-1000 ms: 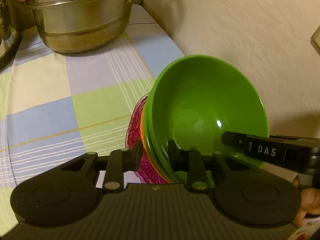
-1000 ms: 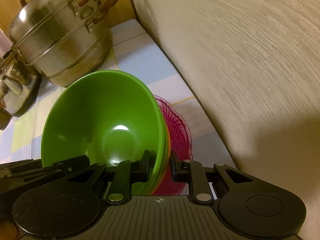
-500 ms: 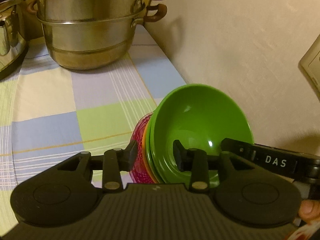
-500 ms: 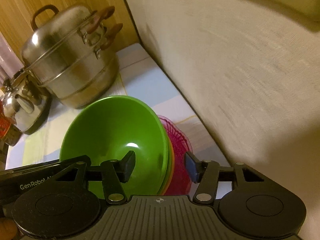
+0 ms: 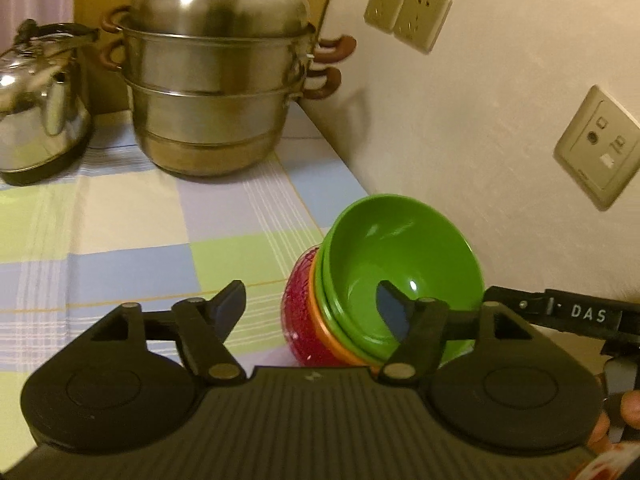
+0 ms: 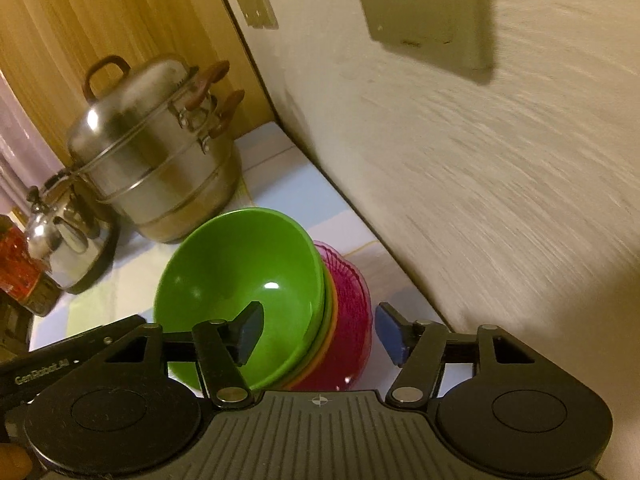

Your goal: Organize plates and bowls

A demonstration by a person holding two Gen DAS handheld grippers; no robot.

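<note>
Nested stack of bowls standing on checked surface, close to wall. Glossy green bowl on top, tilted; second green rim and orange rim beneath; ribbed magenta glass bowl at bottom.

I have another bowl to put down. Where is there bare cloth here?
Bare checked tablecloth lies left of the nested bowl stack and in front of the steamer pot and kettle. It is crowded along the wall, where the stack sits close.
</note>
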